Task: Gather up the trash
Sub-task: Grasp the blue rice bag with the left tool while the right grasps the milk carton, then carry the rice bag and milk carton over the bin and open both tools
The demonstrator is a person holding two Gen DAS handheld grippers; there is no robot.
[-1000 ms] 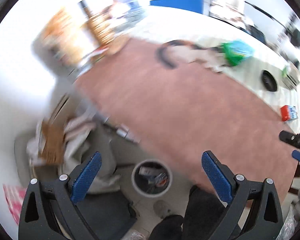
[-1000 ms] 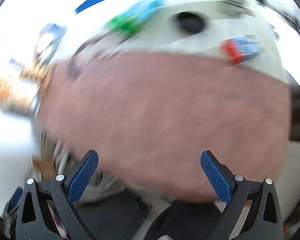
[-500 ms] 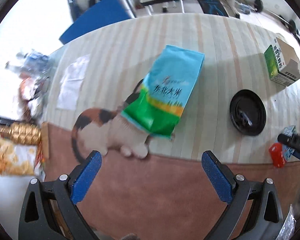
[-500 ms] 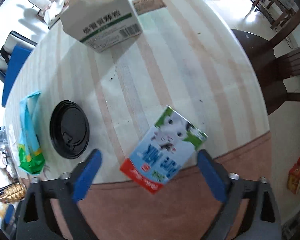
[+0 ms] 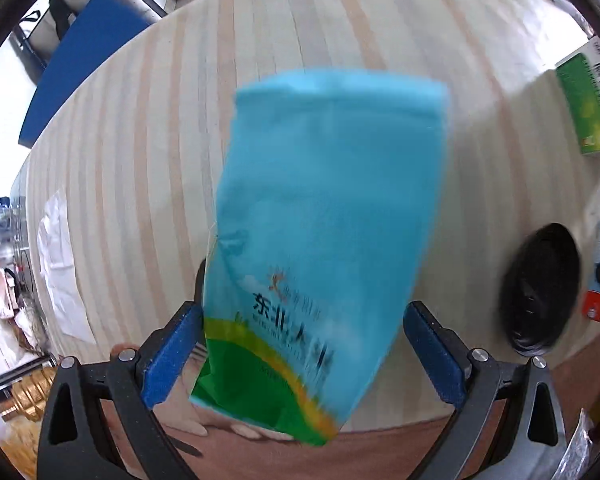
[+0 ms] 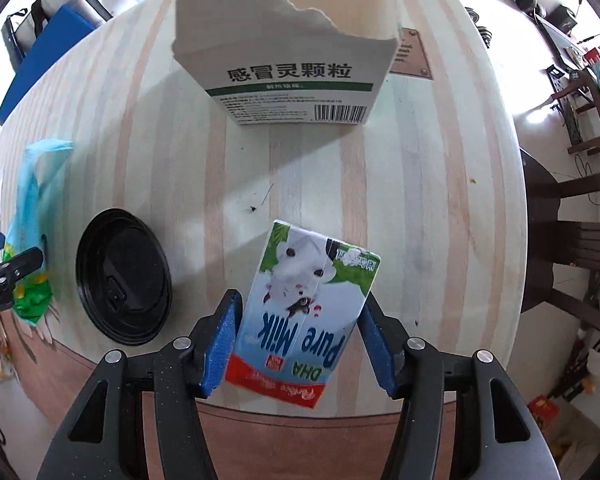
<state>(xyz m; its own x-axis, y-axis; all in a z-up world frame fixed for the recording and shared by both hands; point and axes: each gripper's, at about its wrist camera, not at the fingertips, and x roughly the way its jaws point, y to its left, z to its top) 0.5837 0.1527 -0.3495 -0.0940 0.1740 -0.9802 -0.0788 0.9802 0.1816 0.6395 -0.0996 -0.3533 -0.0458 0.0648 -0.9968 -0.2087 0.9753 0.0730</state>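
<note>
Both pickups are at the closing stage. The right tongs (image 6: 298, 344) point straight down over the milk carton (image 6: 304, 320), which lies flat near the tabletop (image 6: 420, 184) edge at 6 o'clock; their jaws have just been closing with the carton between them, the left pad at its side and the right pad seemingly a shade off, so I judge them released, not yet clamped. The left tongs (image 5: 300, 352) straddle the lower end of the blue-and-green bag (image 5: 324, 240), spread wide, neither pad pressing it. Next, each pair needs to squeeze firmly and lift clear; the slack bag may crumple or slip. Around them: a black lid (image 6: 124, 276) at 9 o'clock of the carton, just beside it, and a torn medicine box (image 6: 288, 64) at 12 o'clock, well apart. Nothing blocks either lift.
</note>
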